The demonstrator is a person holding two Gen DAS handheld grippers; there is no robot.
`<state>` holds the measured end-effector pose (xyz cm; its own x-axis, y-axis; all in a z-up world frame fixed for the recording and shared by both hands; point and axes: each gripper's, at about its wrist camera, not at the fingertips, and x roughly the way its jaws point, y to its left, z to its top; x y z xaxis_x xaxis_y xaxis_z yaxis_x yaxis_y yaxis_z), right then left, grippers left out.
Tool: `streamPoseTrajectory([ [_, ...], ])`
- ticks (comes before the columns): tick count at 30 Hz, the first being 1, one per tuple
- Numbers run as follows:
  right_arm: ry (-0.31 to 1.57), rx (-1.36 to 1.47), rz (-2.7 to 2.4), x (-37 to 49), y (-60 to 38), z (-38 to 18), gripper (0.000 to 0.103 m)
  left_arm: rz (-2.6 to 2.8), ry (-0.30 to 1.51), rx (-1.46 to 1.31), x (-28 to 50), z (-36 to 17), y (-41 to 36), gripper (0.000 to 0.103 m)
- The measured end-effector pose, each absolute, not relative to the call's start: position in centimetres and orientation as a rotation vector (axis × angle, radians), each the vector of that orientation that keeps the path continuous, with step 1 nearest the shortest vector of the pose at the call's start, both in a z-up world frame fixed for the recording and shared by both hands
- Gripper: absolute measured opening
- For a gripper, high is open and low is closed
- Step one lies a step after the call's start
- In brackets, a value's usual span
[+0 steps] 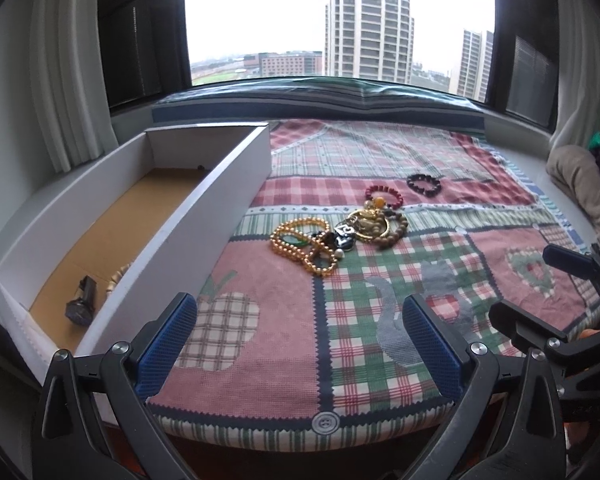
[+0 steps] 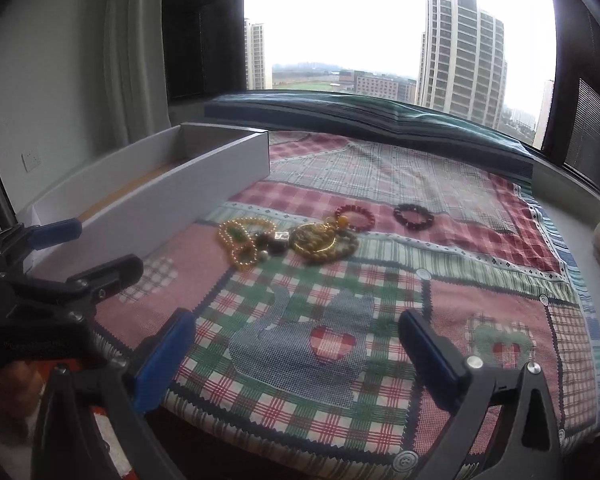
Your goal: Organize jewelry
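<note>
We see one patchwork quilt spread below the window, and on its left edge one long white box with a brown floor. Inside the box, at the near end, lie one dark watch and one pale beaded piece, partly hidden by the wall. Out on the quilt, a tangled jewelry heap sits just right of the box; how many pieces it holds we cannot tell. Beyond it lie two separate bracelets: one red bracelet, touching the heap, and one dark bracelet, a little apart.

Our two grippers tilt down toward the quilt, side by side near its front edge. The left gripper is spread wide with nothing between its blue pads. The right gripper is likewise spread wide and empty.
</note>
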<state>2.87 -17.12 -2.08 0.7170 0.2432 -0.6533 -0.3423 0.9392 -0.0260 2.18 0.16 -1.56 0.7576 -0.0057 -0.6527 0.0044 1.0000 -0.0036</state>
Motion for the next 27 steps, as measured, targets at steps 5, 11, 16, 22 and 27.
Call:
streamPoseTrajectory([
  [5, 0.685, -0.14, 0.308, 2.8, -17.4, -1.9, 0.103, -0.008, 0.722, -0.006, 2.4, -1.9, 0.0, 0.102],
  [11, 0.68, -0.11, 0.311, 3.0, -18.1, -1.7, 0.103, 0.014, 0.746, 0.038, 2.6, -2.2, -0.4, 0.102],
  [16, 0.707, -0.078, 0.318, 3.5, -18.7, -1.8, 0.103, -0.018, 0.761, -0.028, 2.7, -2.5, 0.7, 0.102],
  [22, 0.741, -0.047, 0.326, 4.0, -19.0, -2.6, 0.103, -0.045, 0.795, -0.064, 3.2, -3.2, 0.9, 0.102],
  [27, 0.751, -0.044, 0.33, 4.0, -19.1, -2.9, 0.103, -0.054, 0.813, -0.073, 3.4, -3.5, 0.9, 0.102],
])
